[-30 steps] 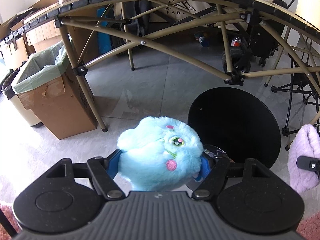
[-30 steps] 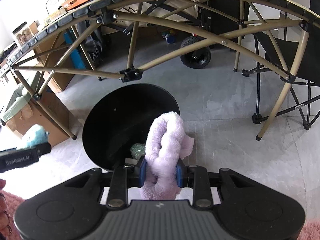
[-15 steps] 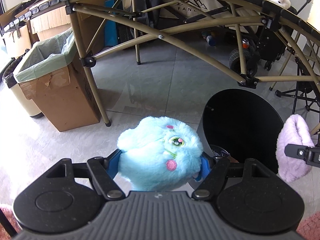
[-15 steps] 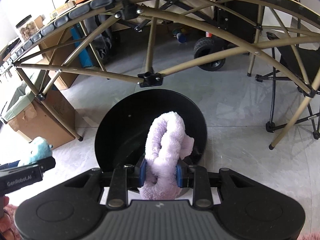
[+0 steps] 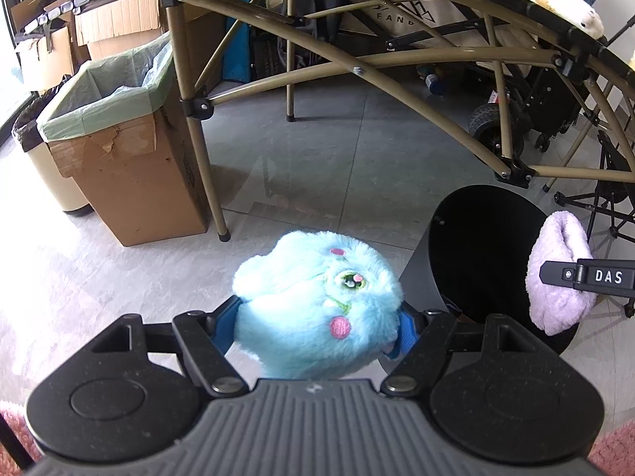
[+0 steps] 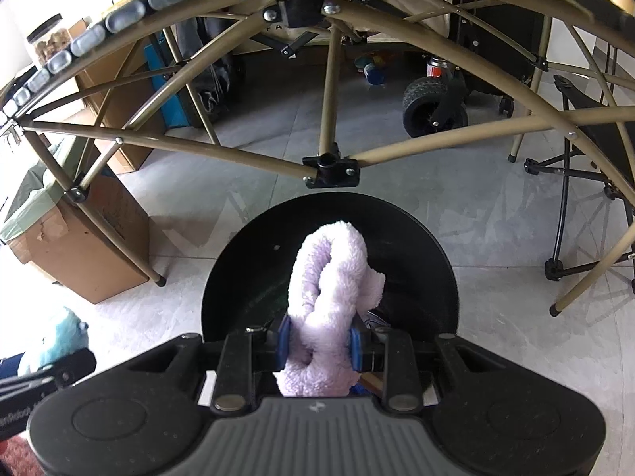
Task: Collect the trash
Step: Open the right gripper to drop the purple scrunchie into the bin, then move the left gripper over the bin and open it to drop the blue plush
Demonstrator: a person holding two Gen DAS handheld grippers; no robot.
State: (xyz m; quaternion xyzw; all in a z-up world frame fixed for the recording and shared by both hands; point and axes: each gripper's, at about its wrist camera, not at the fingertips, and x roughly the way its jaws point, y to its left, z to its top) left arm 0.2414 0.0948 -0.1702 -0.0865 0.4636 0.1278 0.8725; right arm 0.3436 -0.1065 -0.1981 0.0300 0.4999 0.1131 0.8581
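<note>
**Two plush pieces held above and beside the black bin**

The blue plush toy sat clamped between the blue pads of the left gripper, above the pale tiled floor. Far left stood a cardboard box lined with a green bag, beside a leg of the tan folding frame. Right of the toy lay the round black bin, its mouth dark. Further right, the lilac plush piece was pinched in the right gripper, whose jaws were closed tight on it, directly over the bin's opening. In the right wrist view the bin filled the space behind that lilac piece.
</note>
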